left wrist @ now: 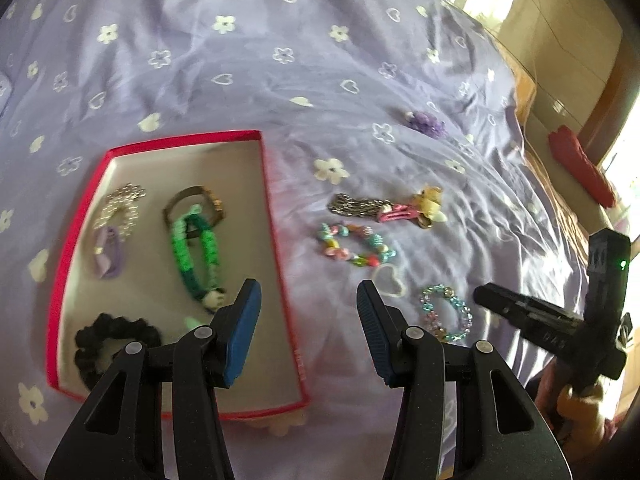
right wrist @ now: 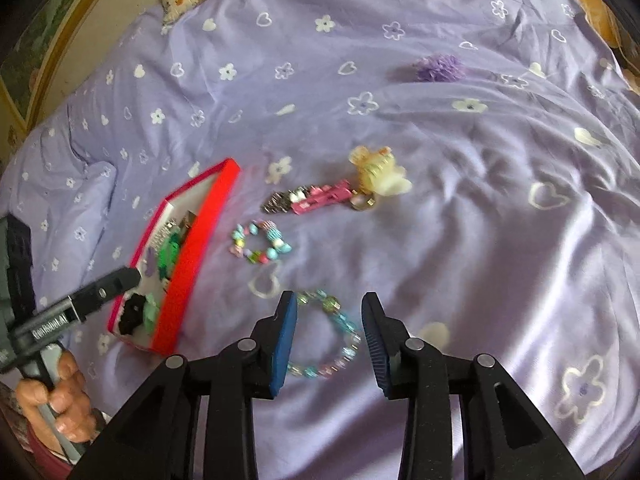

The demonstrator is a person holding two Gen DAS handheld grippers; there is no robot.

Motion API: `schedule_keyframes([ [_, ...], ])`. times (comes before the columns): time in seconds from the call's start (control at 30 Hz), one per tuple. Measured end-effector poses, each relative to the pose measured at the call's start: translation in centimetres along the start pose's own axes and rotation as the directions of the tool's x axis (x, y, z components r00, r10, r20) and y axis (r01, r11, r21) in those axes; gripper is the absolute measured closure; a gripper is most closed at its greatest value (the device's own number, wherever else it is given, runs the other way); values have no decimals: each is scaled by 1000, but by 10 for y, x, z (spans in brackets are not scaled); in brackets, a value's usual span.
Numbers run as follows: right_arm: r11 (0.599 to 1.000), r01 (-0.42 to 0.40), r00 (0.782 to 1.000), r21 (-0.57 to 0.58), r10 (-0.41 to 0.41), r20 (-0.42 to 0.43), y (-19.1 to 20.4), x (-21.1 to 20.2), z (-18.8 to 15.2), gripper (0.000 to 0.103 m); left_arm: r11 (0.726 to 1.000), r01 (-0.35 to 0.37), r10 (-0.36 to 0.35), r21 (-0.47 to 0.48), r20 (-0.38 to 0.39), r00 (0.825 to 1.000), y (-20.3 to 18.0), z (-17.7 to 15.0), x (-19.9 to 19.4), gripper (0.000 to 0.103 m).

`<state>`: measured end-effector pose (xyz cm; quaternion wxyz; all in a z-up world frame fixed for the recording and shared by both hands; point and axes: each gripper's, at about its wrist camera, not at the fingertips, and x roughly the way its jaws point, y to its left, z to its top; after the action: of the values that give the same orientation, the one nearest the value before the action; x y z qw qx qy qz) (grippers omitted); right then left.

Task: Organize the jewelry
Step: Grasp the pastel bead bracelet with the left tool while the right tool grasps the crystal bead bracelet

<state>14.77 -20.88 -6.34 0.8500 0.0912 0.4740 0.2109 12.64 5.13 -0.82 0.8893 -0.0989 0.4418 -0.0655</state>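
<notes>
The right gripper (right wrist: 329,338), jaws parted and holding nothing, is hovering directly over the pastel bead bracelet (right wrist: 328,336) lying low-centre, nearer than the equally empty, half-open left gripper (left wrist: 309,332).

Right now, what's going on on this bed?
A person is sorting jewelry on a purple bedspread with a two-finger tool in each hand. The red box already holds a green bracelet, a black scrunchie and other pieces. The left tool hangs open and empty over the box's right edge. The right tool is open over a pale blue bead bracelet, not gripping it. A colourful bead bracelet, hair clips and a purple scrunchie still lie loose.
</notes>
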Motion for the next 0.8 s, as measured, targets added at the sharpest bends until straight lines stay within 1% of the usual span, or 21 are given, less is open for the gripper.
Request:
schedule_keyframes([
  [0.2,1000,7,999,-16,-8,-46,-4,14,-12,67,998,27,-26,48,-37,999,-25,7,23,54],
  [0.33,998,20,999,-59,-22,-44,2,19,-16,67,996,45,-40,79,-67,997,-42,15,45,54],
  [0.37,997,33,998,-74,-37,-42,3,20,-18,70,995,47,-40,88,-77,996,-47,18,52,54],
  [0.5,991,57,998,-117,-60,-25,8,23,-23,71,993,39,-26,115,-115,993,-61,26,80,54],
  [0.6,991,59,998,-116,-61,-18,5,23,-22,81,991,32,-12,133,-145,989,-67,30,99,55],
  [0.63,992,59,998,-111,-61,-17,4,23,-22,88,990,29,-7,141,-153,988,-68,30,104,55],
  [0.67,993,56,998,-104,-58,-18,1,24,-21,92,989,22,3,148,-164,987,-70,31,110,55],
  [0.73,996,34,999,-88,-36,-21,-4,22,-20,94,986,20,10,163,-182,983,-72,30,119,64],
  [0.77,996,33,999,-86,-35,-21,-6,22,-20,96,985,21,11,169,-189,982,-73,29,122,74],
  [0.8,996,30,999,-83,-31,-20,-6,21,-19,96,985,18,16,175,-192,981,-73,28,125,81],
])
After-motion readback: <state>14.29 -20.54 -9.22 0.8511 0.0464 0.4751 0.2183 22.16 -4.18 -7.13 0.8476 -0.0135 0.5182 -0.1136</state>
